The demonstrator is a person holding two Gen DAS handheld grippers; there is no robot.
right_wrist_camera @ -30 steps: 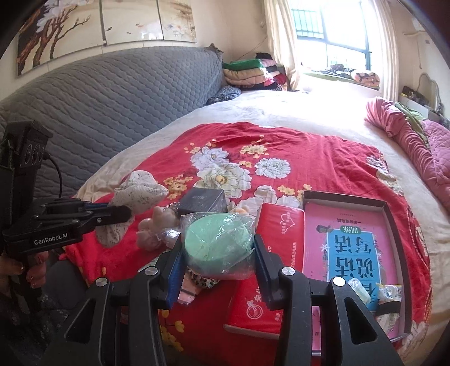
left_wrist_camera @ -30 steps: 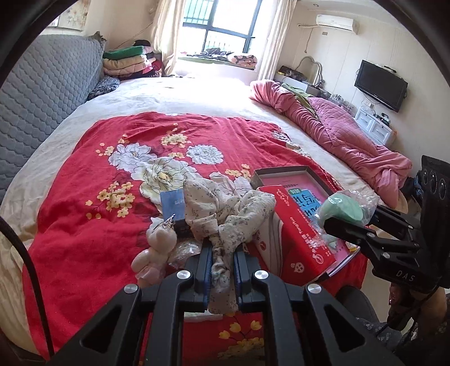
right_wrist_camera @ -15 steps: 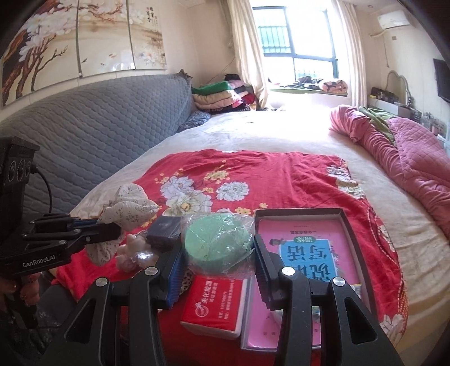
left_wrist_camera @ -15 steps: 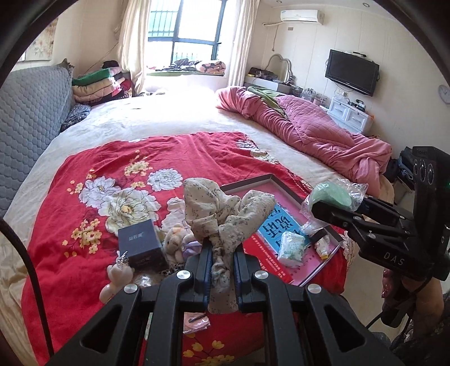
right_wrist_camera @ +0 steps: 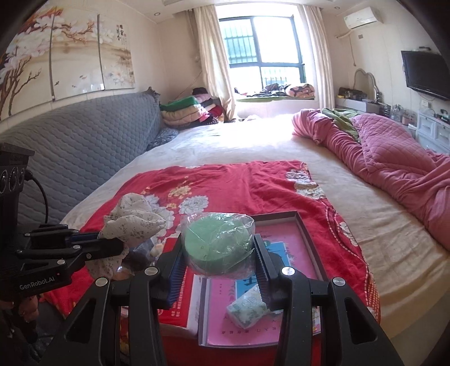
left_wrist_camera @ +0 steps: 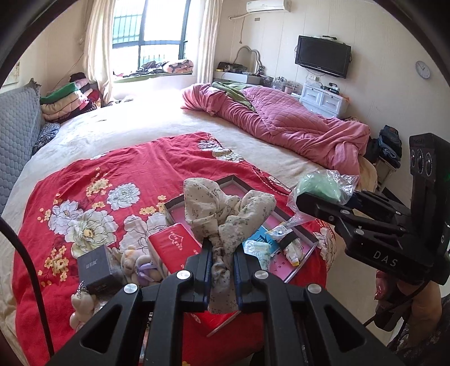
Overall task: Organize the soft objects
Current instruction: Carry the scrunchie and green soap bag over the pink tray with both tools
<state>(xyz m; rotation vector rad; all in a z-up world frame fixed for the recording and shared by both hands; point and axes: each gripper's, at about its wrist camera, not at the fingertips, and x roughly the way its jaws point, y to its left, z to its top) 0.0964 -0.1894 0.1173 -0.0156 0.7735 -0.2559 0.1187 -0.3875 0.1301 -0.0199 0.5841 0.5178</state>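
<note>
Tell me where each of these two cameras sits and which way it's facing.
Left wrist: rides the left gripper, looking along the bed toward the window; its fingers clamp a floral cloth; right gripper at right.
Right wrist: rides the right gripper, facing the window; fingers clamp a bagged green sponge.
Shared: pink tray, red blanket.

A wide bed (right_wrist_camera: 253, 140) with a pale cover fills the room, a grey quilted headboard (right_wrist_camera: 84, 146) along one side and a crumpled pink quilt (left_wrist_camera: 295, 124) along the other. Daylight pours through a barred window (right_wrist_camera: 261, 48) flanked by cream curtains (right_wrist_camera: 208, 56). A television (left_wrist_camera: 323, 56), an air conditioner (left_wrist_camera: 267, 5) and a round clock (left_wrist_camera: 422, 69) hang on the cream walls, and a blossom painting (right_wrist_camera: 64, 53) hangs above the headboard.
</note>
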